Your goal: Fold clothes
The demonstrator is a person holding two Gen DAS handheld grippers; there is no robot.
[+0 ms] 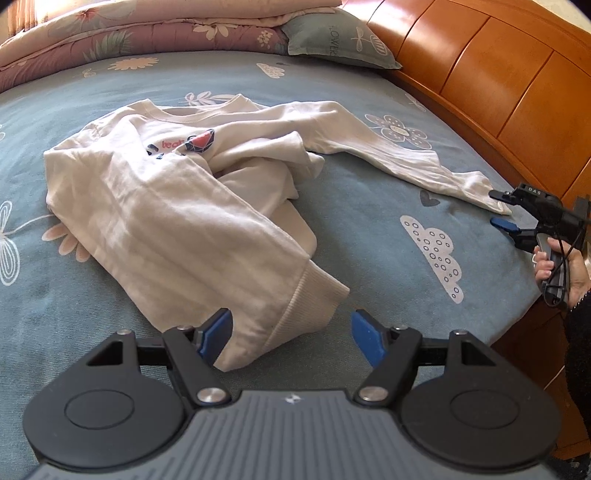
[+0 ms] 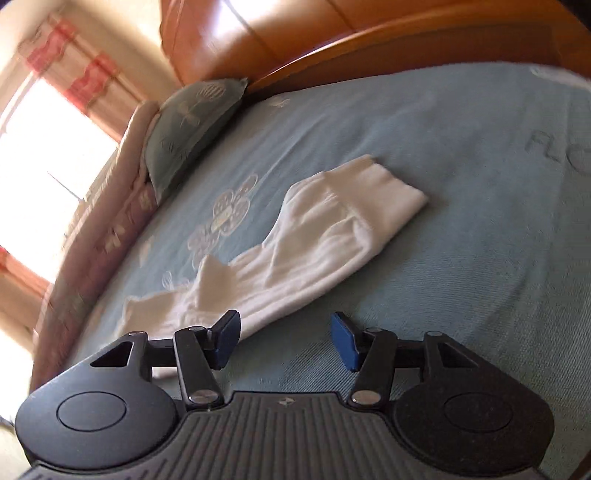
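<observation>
Sweatshirt point(image 1: 177, 192): crumpled mid-bed point(image 1: 369, 229), one sleeve point(image 1: 406, 155) stretched toward headboard point(image 1: 480, 74).
Left gripper point(image 1: 291, 339): released, straddling sweatshirt hem.
Right gripper point(image 1: 498, 210): released, at sleeve cuff, nearer it.

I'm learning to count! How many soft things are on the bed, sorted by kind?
Sweatshirts: 1, the white sweatshirt, crumpled on the blue bedsheet.
Pillows: 1, the grey-green pillow by the wooden headboard.
Quilts: 1, the folded flowery quilt.
Total: 3
</observation>
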